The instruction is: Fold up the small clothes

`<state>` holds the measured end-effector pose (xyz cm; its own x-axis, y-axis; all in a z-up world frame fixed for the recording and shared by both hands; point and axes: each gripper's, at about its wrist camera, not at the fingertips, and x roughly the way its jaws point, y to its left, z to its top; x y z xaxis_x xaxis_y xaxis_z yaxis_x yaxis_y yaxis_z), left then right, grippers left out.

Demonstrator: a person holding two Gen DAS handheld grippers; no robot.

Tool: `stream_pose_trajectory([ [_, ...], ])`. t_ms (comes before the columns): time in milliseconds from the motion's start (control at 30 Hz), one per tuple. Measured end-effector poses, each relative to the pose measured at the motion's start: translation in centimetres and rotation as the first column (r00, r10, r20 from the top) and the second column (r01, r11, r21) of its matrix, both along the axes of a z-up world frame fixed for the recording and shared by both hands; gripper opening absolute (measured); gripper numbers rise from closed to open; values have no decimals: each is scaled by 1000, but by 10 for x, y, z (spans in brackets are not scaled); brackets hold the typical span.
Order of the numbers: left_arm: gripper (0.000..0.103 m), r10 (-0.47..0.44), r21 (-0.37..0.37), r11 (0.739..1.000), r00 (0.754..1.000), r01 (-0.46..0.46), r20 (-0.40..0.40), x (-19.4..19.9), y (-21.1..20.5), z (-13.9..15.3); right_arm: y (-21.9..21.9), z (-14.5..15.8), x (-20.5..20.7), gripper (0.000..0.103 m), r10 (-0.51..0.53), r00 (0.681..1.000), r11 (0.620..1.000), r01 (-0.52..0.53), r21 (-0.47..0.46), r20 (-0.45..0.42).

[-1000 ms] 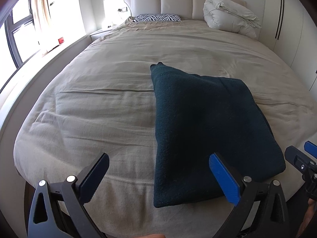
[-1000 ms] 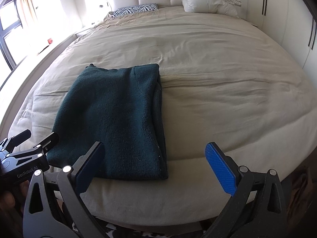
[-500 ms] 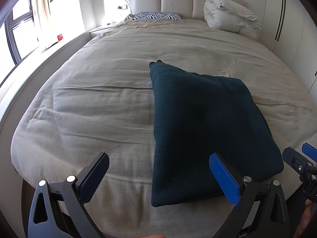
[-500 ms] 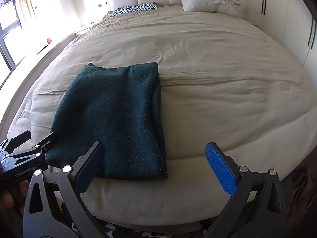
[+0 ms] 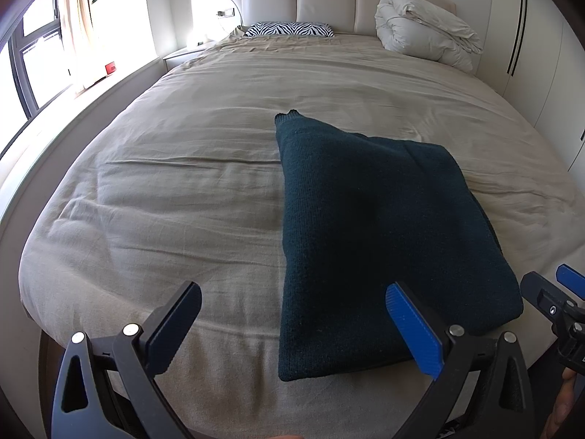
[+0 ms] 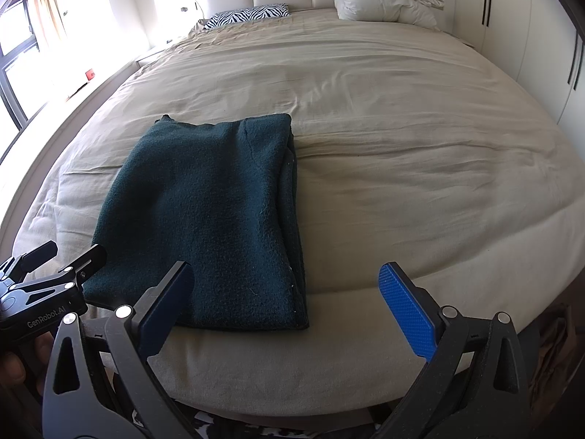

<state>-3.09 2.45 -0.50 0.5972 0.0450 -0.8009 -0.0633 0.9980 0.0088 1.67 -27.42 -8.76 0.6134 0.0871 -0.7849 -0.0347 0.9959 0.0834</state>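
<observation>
A dark teal knitted garment (image 5: pixel 380 234) lies folded in a flat rectangle near the foot of the beige bed (image 5: pixel 190 183); it also shows in the right wrist view (image 6: pixel 212 219). My left gripper (image 5: pixel 296 325) is open and empty, held just short of the garment's near edge. My right gripper (image 6: pixel 289 311) is open and empty, above the bed's front edge at the garment's near right corner. The left gripper also shows in the right wrist view (image 6: pixel 55 267), the right gripper at the edge of the left wrist view (image 5: pixel 548 296).
A zebra-print pillow (image 5: pixel 289 30) and a rolled white duvet (image 5: pixel 424 33) lie at the padded headboard. A window and a ledge run along the left. White wardrobe doors (image 5: pixel 530 55) stand on the right. The bed's front edge (image 6: pixel 292 376) is just below my grippers.
Both grippers have drawn back slightly and risen a little from the garment. The garment has not moved. Both stay open.
</observation>
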Motion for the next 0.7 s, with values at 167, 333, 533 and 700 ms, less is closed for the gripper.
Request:
stream_pose_trajectory([
  [167, 103, 0, -1, 1000, 1000, 0, -1, 0, 1, 0, 0, -1, 0, 103, -1, 1000, 1000, 1, -1, -2],
  [333, 103, -1, -3, 1000, 1000, 1, -2, 0, 0, -1, 0, -1, 0, 103, -1, 1000, 1000, 1, 0, -2],
  [533, 103, -1, -3, 1000, 1000, 1, -3, 0, 0, -2, 0, -1, 0, 103, 0, 1000, 1000, 0, -1, -2],
  [700, 103, 0, -9, 1000, 1000, 0, -6, 0, 1, -2, 0, -1, 0, 103, 0, 1000, 1000, 0, 0, -3],
])
